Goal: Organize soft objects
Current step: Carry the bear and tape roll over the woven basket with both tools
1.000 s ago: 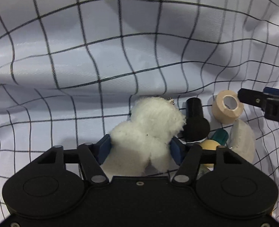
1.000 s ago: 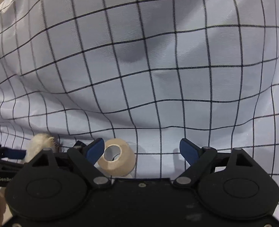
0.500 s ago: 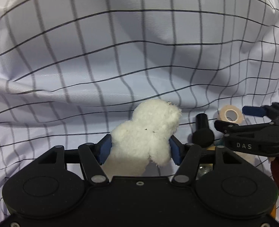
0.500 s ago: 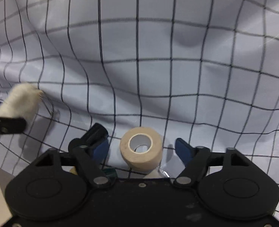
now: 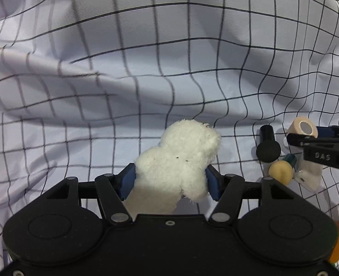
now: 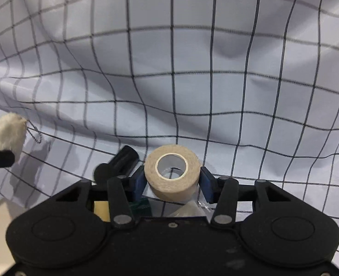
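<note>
A white plush toy [image 5: 178,158] is clamped between the blue pads [image 5: 127,180] of the left gripper [image 5: 170,181], the jaws being closed onto its lower body so that the fluffy upper part juts forward beyond the fingertips. The toy is held over a white cloth with a black grid [image 5: 123,69], which fills the whole background of the left wrist view. To the right of the left gripper, a black knob-shaped object [image 5: 267,147] and a small pale yellow ball [image 5: 280,172] are seen lying on the cloth, with a clear packet [image 5: 310,174] just beside the ball.

A beige roll of bandage tape [image 6: 172,172] is gripped between the blue pads [image 6: 139,180] of the right gripper [image 6: 172,184]; the jaws are closed to the roll's width, both pads touching its sides, and the hollow core is turned toward the camera. Just to the left of those fingers the black knob-shaped object [image 6: 116,165] is seen, lying tilted on the grid cloth [image 6: 192,69]. At the far left edge of the right wrist view, the plush toy [image 6: 7,135] is visible, well apart from the roll, with a thin metal chain [image 6: 33,131] hanging from it.

In the left wrist view the roll [image 5: 302,127] appears far to the right, held at the tip of the right gripper [image 5: 305,135].
</note>
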The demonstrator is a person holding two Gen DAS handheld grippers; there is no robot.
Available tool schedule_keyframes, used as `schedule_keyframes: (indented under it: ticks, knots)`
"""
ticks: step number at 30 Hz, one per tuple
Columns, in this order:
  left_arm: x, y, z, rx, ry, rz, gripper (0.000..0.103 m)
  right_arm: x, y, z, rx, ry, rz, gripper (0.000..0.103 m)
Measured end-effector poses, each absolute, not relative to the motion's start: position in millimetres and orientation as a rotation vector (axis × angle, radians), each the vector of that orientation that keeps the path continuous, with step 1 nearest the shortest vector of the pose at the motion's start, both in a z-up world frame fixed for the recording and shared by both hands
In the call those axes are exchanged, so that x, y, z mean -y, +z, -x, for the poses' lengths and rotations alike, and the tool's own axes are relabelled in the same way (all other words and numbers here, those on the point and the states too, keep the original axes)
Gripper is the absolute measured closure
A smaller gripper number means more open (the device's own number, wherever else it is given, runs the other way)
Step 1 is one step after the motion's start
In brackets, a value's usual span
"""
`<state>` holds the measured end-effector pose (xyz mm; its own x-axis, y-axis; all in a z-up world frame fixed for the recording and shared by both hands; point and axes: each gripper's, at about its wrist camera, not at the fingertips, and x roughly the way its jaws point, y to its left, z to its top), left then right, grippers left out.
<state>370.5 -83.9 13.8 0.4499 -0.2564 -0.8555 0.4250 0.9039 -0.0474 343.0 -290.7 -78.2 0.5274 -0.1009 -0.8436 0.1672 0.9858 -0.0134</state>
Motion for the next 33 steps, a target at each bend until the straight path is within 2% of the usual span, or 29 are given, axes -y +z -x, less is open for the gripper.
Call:
schedule_keyframes:
  ticks: [11, 18, 33]
  knots:
    - [37, 44, -348, -1.006, -0.350, -0.150, 0.044, 242, -25, -321, -0.946, -0.100, -0.046, 0.055]
    - [-10, 54, -335, -1.003, -0.283, -0.109, 0.044, 173, 3, -323, -0.900, 0.015, -0.017, 0.055]
    - [-119, 27, -262, -0.964, -0.106, -0.098, 0.044, 39, 16, -276, -0.883, 0.362, 0.064, 0.055]
